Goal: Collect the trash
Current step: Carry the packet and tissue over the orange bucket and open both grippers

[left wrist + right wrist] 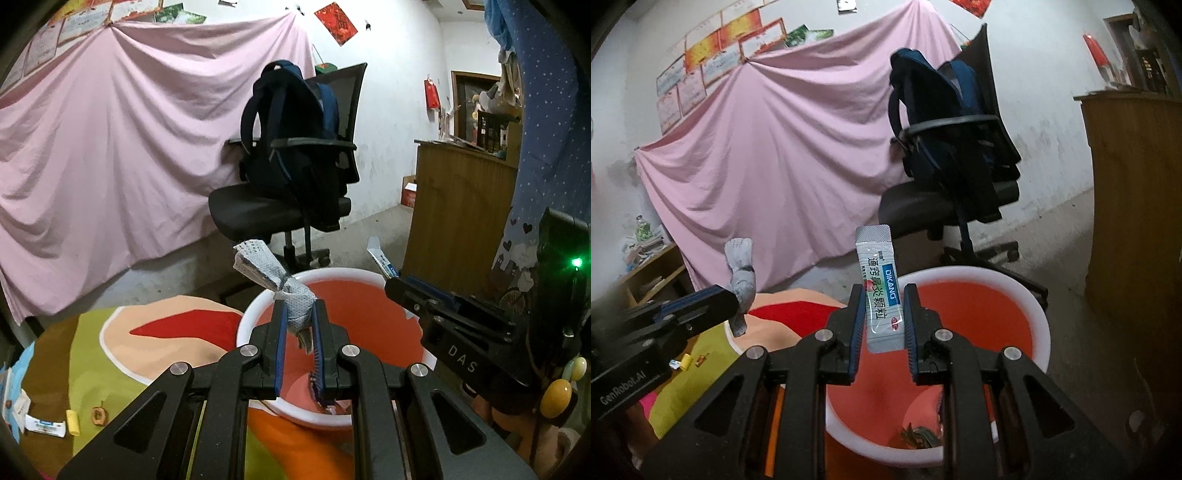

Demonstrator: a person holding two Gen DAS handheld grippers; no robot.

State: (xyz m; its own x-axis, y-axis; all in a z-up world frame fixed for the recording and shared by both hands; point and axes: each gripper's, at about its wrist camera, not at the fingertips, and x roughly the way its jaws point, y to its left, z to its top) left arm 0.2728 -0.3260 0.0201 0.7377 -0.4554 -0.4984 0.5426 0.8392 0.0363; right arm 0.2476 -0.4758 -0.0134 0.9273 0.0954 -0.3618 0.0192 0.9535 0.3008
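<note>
My left gripper (298, 308) is shut on a crumpled grey-white wrapper (275, 282) and holds it above the near rim of a red bin with a white rim (255, 306). That wrapper (740, 284) and the left gripper (733, 299) also show in the right wrist view. My right gripper (884, 295) is shut on a white sachet with blue print (881, 291), upright above the bin (1039, 317). The right gripper (391, 282) and sachet tip (380, 258) show in the left wrist view over the bin's far side. Some trash lies at the bin's bottom (916, 435).
A colourful cloth (110, 350) covers the table left of the bin, with a small tube (44, 426), a yellow piece (73, 422) and a brown scrap (99, 416). An office chair with a backpack (291, 155), a pink sheet (110, 147) and a wooden cabinet (458, 206) stand behind.
</note>
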